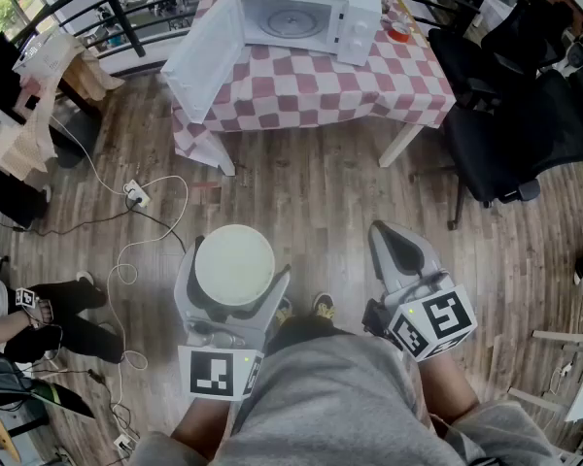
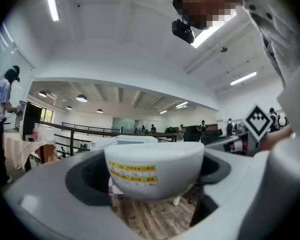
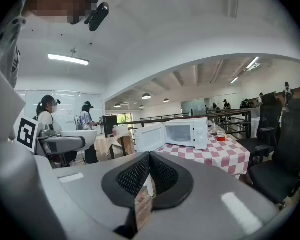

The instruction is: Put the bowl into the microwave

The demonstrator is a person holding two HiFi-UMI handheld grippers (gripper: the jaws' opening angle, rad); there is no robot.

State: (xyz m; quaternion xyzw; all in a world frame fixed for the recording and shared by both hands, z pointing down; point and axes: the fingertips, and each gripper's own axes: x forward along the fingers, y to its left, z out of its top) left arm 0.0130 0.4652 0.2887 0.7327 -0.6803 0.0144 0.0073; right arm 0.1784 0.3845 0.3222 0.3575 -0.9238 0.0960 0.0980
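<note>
Wood-plank floor [image 1: 311, 192] in a big open office, with a table [image 1: 369, 90] in a red-and-white checked cloth at the far side. The microwave [image 1: 355, 8] sits along the table's back edge, and its door [image 1: 202, 56] is swung wide open, hanging out past the table's left edge. There's a small red thing [image 1: 398, 34] just right of it, near the back right corner. Black office chairs [image 1: 525, 134] are parked beside the table's right edge.

The bowl [image 1: 233, 258] is nowhere near the table. It's white, upright, with a yellow label [image 2: 135, 173] on its side, and the left gripper [image 1: 235, 278] has its jaws spread wide and clamped on it from both sides, close to the person's body. The right gripper [image 1: 396, 246] has nothing in it, jaws pressed together, pointing roughly at the table.
</note>
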